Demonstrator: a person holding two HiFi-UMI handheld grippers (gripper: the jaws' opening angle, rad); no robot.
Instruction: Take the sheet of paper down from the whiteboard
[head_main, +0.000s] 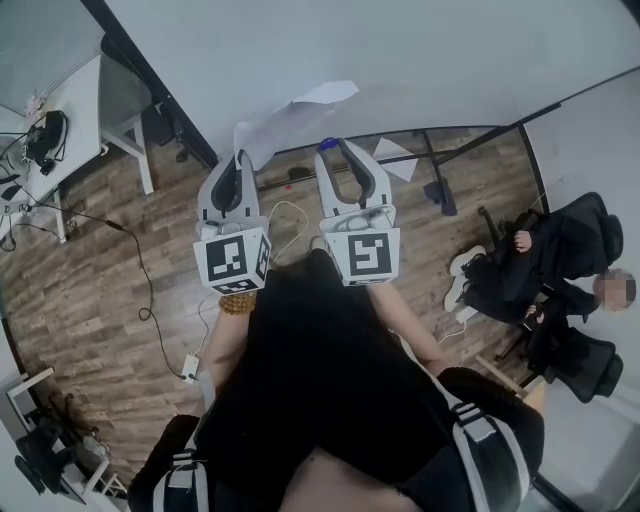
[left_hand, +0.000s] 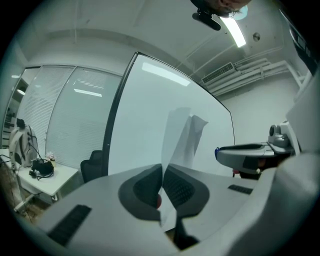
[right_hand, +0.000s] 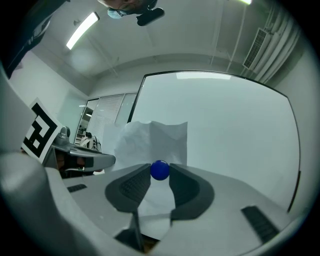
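The left gripper (left_hand: 163, 176) has its two jaws pressed together on the edge of the sheet of paper (left_hand: 186, 137), so the thin sheet stands pinched between the dark ribbed pads. The right gripper (right_hand: 160, 176) is closed on a small blue ball magnet (right_hand: 160, 170), which sits at the very tips of its jaws, in front of the same sheet. The sheet lies low on the whiteboard (head_main: 420, 60), near its lower left corner, and its upper part bends away from the board. I cannot tell if the magnet touches the board or is already free of it. The danger I see is this: the magnet is round, smooth and glossy, and it is held only at the tips, so it may slip out and fall when the gripper pulls. If the left gripper pulls while the magnet pins the sheet, the paper, which is thin, white and already creased, may tear. The board itself is flat, shiny and pale, with a dark frame.
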